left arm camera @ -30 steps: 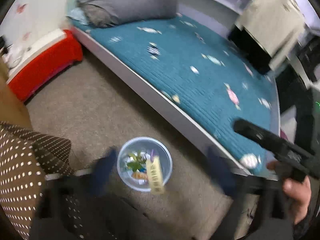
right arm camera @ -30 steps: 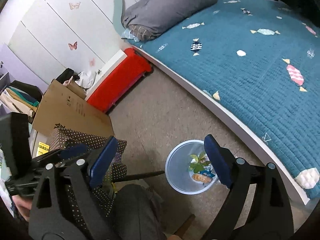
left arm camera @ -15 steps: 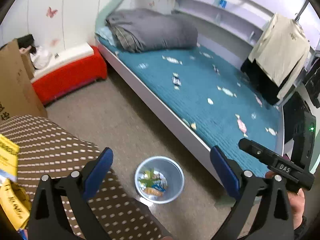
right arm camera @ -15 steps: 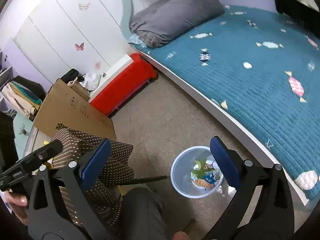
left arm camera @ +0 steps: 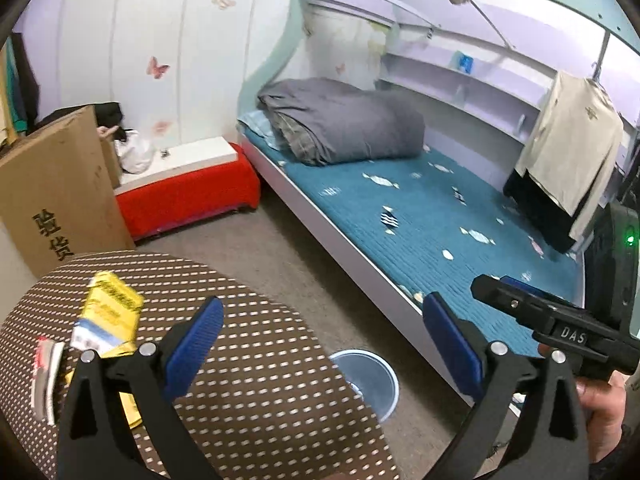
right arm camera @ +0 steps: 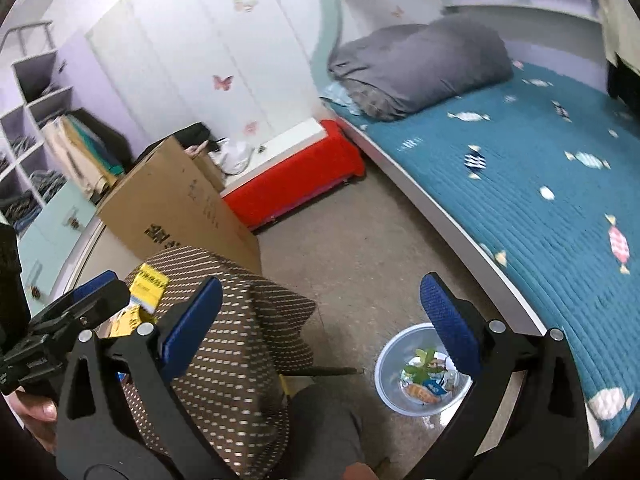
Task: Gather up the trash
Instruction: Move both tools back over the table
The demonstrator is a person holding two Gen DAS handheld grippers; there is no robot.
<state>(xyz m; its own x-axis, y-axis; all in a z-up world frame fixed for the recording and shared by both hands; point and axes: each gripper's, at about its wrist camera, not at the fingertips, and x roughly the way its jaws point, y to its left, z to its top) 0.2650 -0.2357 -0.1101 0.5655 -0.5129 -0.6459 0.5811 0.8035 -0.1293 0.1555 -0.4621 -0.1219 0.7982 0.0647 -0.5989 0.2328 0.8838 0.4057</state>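
Bin [right arm camera: 390,394] on the floor holds wrappers; left gripper [left arm camera: 320,334] and right gripper [right arm camera: 320,316] both spread, empty

A pale translucent trash bin [right arm camera: 420,372] stands upright on the carpet, close beside the bed's edge and near the dotted round table. It holds several scraps: a green wrapper [right arm camera: 422,366], an orange one [right arm camera: 420,392] and a blue one [right arm camera: 436,386]. On the table lies a yellow packet [left arm camera: 108,314], flat, partly overlapping a red-and-white wrapper [left arm camera: 46,376] at the table's near-left edge.
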